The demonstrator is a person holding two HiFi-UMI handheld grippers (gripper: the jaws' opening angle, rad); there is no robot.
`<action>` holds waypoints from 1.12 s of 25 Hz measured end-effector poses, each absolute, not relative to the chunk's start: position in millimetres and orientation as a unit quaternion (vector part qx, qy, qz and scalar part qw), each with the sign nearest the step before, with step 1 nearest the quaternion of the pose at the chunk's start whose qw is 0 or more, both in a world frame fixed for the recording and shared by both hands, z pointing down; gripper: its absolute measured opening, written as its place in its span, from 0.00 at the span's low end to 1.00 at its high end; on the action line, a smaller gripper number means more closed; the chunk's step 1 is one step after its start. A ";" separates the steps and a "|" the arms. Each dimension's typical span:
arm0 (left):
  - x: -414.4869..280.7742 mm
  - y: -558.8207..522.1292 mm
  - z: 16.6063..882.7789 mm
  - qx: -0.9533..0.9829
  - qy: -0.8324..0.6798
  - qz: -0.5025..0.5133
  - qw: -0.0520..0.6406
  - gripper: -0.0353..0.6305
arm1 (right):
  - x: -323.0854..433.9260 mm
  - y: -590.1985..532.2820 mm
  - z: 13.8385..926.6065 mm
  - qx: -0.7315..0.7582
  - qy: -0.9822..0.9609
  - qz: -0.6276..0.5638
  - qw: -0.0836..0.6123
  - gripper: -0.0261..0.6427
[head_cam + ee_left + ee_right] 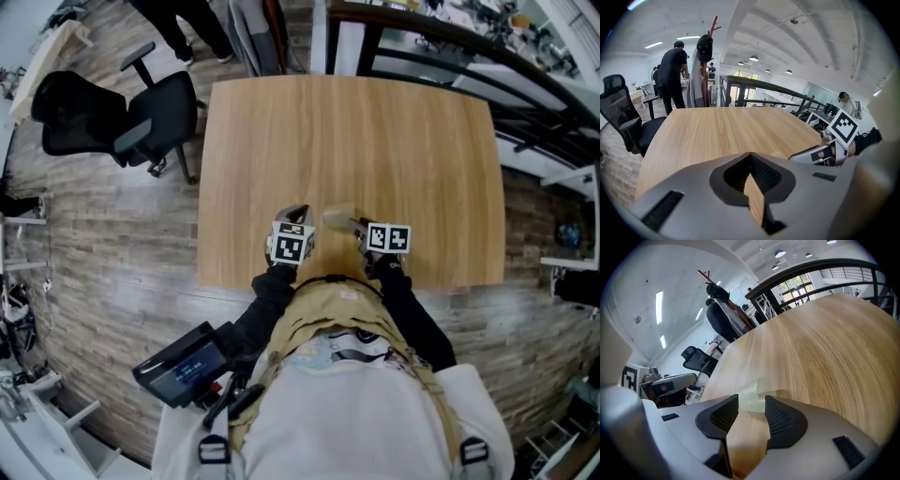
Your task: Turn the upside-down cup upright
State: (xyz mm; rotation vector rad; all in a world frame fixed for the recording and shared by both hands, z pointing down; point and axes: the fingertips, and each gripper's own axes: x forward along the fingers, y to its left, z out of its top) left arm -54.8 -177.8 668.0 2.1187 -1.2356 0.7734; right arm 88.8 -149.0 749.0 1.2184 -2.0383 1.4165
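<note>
A small clear, dimpled plastic cup (757,392) rests on the wooden table (375,141) near its front edge; in the head view the cup (337,217) lies between my two grippers. My right gripper (752,404) is open, with the cup at its fingertips, its sides hidden behind the black pads (783,416). I cannot tell which way up the cup is. In the head view the right gripper (356,226) sits just right of the cup. My left gripper (751,161) is shut with nothing in it, and in the head view the left gripper (298,213) is just left of the cup.
A black office chair (112,117) stands off the table's far left corner. A dark railing (441,37) runs behind the table. A person (672,75) and a coat stand (705,51) are beyond the far edge. The table's front edge (328,279) is right below the grippers.
</note>
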 end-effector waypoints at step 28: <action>-67.5 -214.4 377.1 0.846 -0.529 0.031 0.059 0.05 | 64.0 -206.5 364.0 0.506 -0.862 -0.010 0.035 0.07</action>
